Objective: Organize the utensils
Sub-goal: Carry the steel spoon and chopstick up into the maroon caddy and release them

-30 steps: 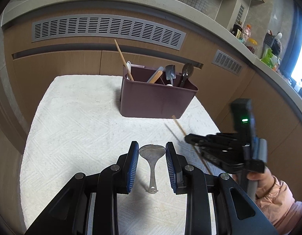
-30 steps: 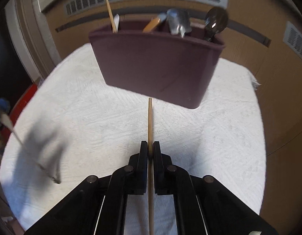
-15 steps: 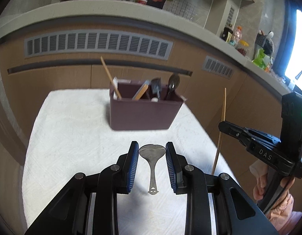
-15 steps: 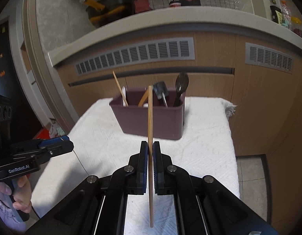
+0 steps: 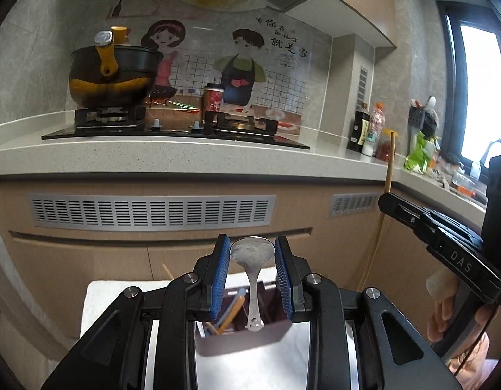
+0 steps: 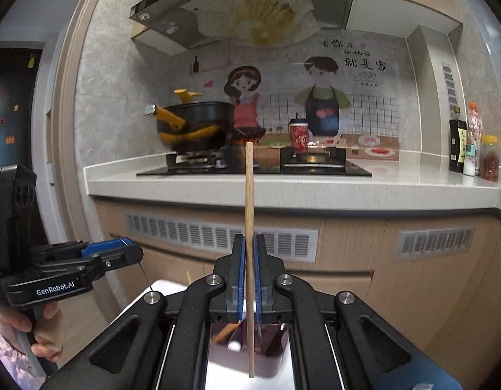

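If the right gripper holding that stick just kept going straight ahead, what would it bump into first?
Probably the wooden cabinet front under the countertop. The right gripper, shut on the chopstick, points there, though depth is unclear.

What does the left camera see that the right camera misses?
Only the left view shows a metal spoon held between its own fingers, plus a window at the far right. Only the right view shows a dark door at the far left. Both show the wooden chopstick, the maroon utensil box below, and the black pot on the stove.
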A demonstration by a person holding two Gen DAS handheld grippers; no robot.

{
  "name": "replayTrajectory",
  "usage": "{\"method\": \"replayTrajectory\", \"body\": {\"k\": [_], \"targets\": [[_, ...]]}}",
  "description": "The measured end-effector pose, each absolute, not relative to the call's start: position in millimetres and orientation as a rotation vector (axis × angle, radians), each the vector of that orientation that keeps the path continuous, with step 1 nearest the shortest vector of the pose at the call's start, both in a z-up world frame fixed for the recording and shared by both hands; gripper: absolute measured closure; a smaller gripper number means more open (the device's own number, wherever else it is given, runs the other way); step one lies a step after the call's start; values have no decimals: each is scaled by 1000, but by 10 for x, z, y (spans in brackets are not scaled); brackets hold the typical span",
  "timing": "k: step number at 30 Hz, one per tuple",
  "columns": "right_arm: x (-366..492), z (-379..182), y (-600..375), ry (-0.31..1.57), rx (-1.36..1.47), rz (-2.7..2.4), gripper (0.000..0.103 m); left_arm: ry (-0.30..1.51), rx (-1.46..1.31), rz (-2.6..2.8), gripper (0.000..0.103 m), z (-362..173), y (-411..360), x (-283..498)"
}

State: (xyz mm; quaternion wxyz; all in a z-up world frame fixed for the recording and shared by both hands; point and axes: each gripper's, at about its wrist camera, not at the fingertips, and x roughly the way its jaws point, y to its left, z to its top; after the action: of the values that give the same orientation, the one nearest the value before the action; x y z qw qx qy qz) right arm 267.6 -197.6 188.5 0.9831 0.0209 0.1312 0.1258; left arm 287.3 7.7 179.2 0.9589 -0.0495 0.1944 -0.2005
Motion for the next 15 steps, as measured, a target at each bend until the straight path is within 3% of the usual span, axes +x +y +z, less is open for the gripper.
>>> {"method": "replayTrajectory", "body": {"k": [15], "targets": [[3288,1483,-1953,336,52,226,99,477,-125,-396,74,1326,101,3498]]}}
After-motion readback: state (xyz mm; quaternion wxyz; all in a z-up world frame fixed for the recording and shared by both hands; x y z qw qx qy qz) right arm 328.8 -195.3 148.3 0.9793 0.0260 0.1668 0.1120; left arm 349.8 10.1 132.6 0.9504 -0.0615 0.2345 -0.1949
